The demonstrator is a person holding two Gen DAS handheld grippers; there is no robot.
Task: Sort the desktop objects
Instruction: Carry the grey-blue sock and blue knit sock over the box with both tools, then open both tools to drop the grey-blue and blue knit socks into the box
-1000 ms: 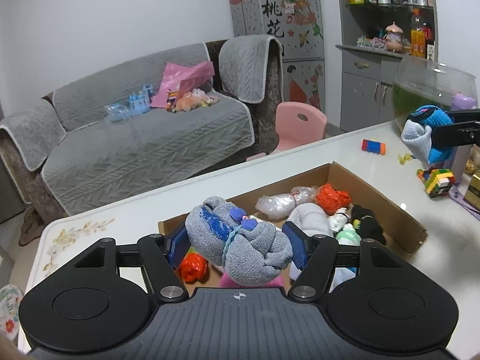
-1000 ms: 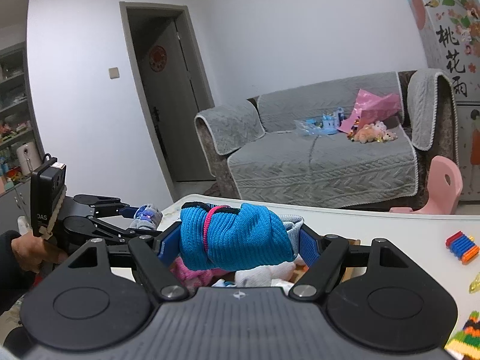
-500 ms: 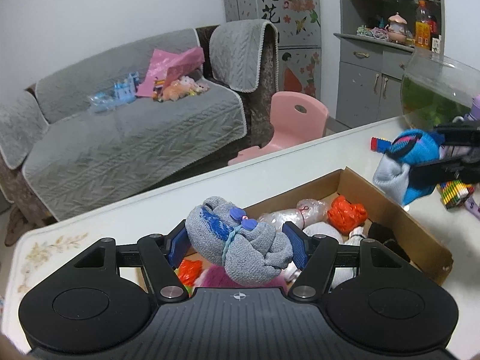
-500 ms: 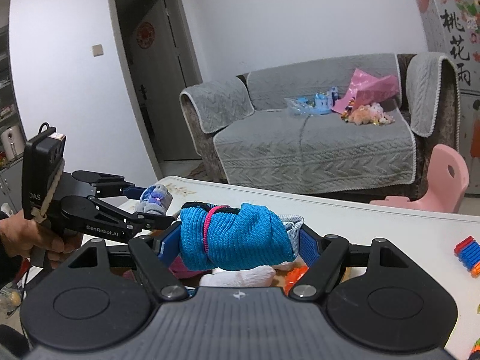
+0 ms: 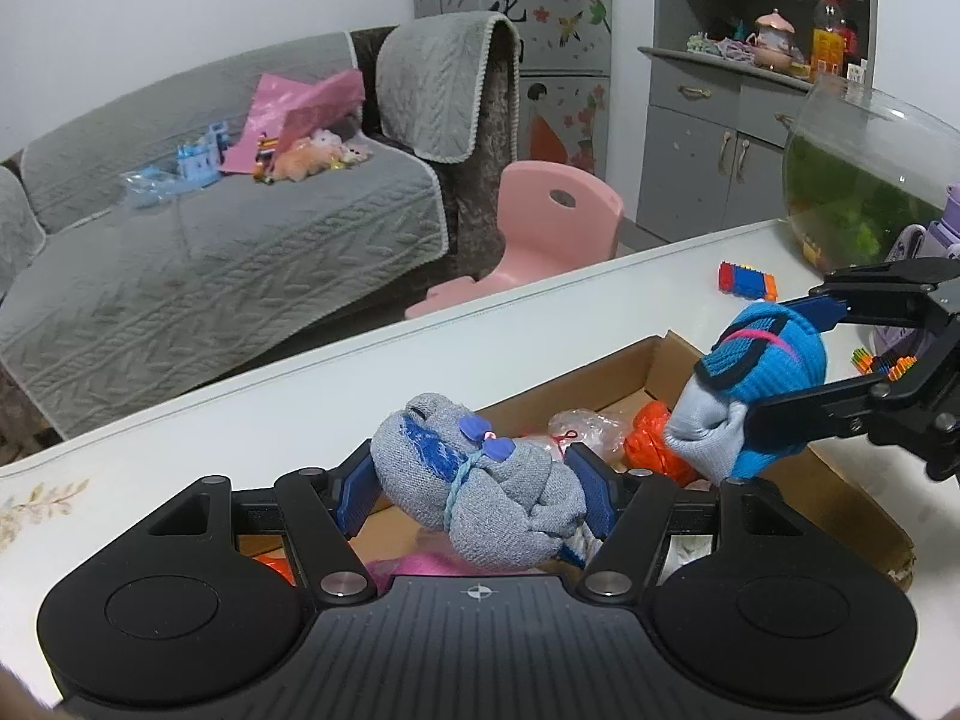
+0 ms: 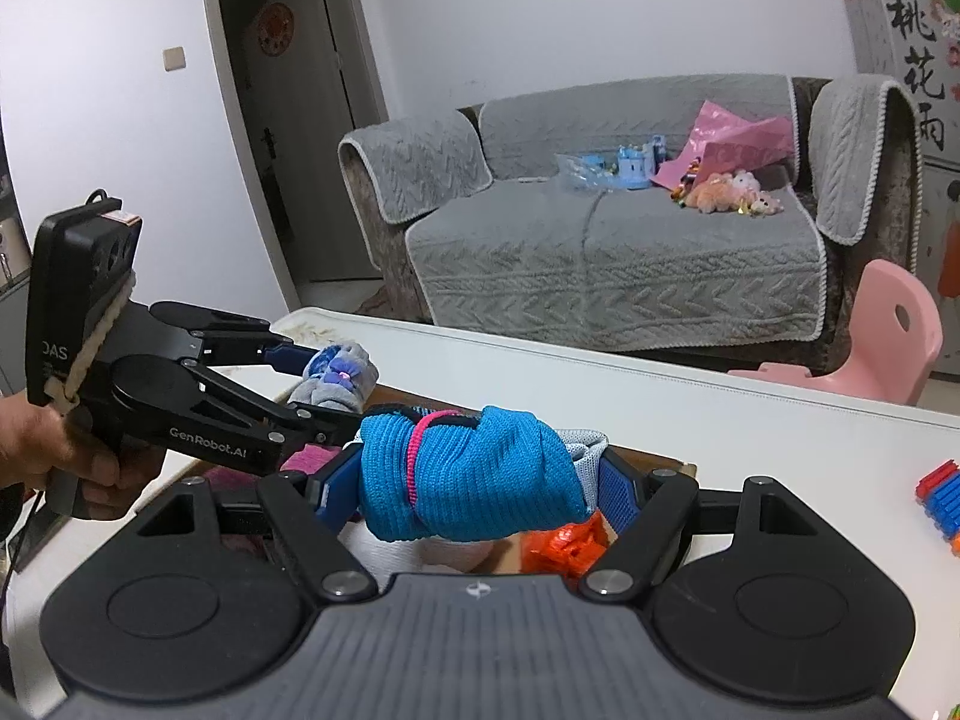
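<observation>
Both hand-held grippers are clamped on rolled socks above an open brown cardboard box [image 5: 840, 498] on the white table [image 5: 300, 408]. In the left gripper [image 5: 477, 492], a grey knitted sock roll with blue stripes and small purple bows [image 5: 480, 492] is pinched at about half opening, its long axis lying across the jaws. In the right gripper [image 6: 474, 483], a bright blue ribbed sock roll bound by a pink band, grey at one end [image 6: 474, 474], is held the same crosswise way, with the jaws somewhat wider. The box lies directly below and just ahead of both sets of fingertips; neither is clearly nearer. Soft bundles are seen inside it: an orange crinkled plastic bag [image 5: 654, 444], a clear plastic-wrapped bundle [image 5: 576, 426] and pink fabric. A release straight downward is judged to be what remains. Both rolls are soft, compressible knit, likely to land without bouncing.
</observation>
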